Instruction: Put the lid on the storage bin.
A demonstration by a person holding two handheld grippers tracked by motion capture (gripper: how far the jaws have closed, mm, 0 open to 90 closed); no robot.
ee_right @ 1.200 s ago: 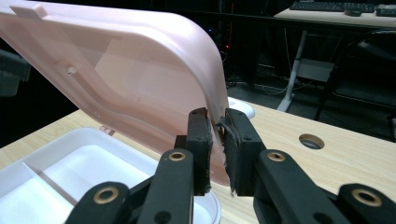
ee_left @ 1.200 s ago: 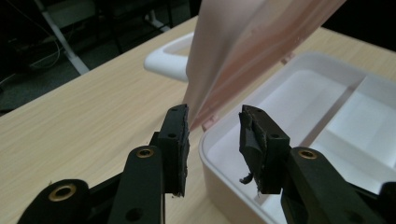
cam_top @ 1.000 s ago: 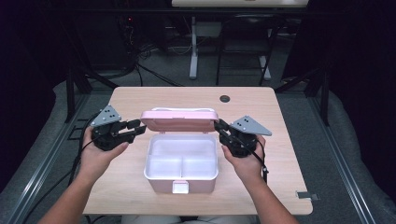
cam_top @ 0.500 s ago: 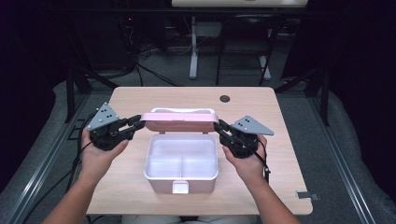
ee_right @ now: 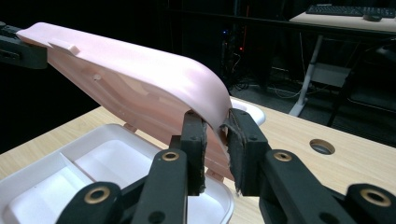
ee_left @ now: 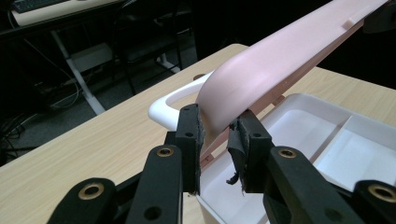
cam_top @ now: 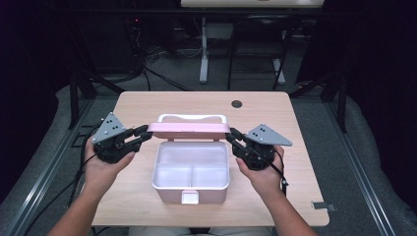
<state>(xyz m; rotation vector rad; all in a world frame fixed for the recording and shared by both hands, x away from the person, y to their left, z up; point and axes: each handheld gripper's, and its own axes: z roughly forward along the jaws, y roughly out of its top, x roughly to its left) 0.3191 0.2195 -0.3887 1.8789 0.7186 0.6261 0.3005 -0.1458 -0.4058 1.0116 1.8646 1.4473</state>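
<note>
dark lab or office, wooden desk (cam_top: 147, 105) with cable hole, floor cables (cam_top: 162, 81), keyboard (ee_right: 348, 10) on far desk

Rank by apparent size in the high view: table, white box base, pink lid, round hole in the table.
1. table
2. white box base
3. pink lid, seen nearly edge-on because it is tilted up, so it looks smaller than the base
4. round hole
</note>
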